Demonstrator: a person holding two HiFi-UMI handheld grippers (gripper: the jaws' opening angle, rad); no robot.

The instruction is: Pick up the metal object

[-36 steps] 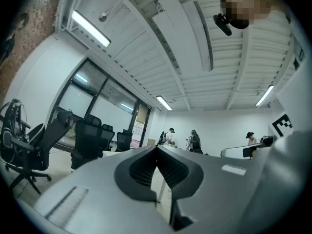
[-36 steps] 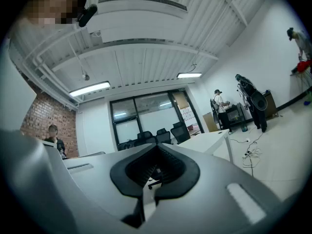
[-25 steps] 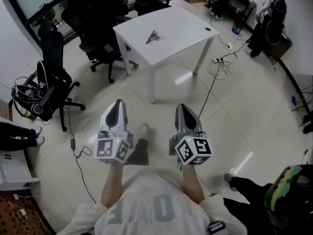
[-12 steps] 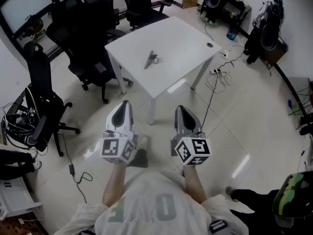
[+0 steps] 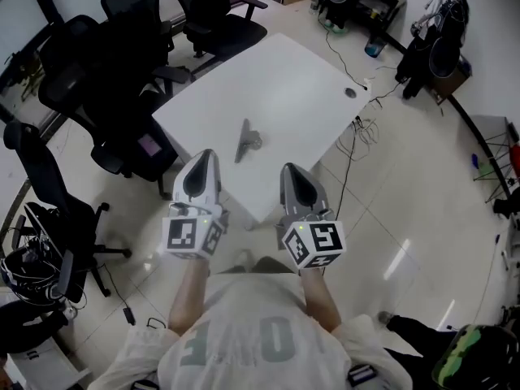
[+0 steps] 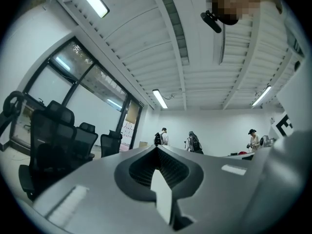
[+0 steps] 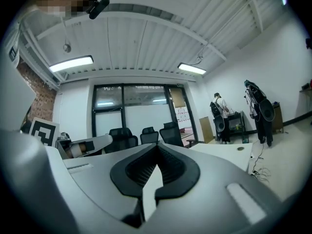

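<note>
Approach to the worktop (image 5: 301,96), seen from above. Closer than a second ago: worktop formerly far up the view, now with its near corner right at the gripper tips. Metal object (image 5: 246,140) flat on the near part of the worktop, ahead of and between left gripper (image 5: 203,158) and right gripper (image 5: 290,170), untouched. Jaws of both shut tight, nothing between them. Office chairs (image 5: 122,80) crowded along the left and far sides. Walking stage judged nearly complete; opening one pair of jaws and reaching forward and down probably remaining before any grasp.
</note>
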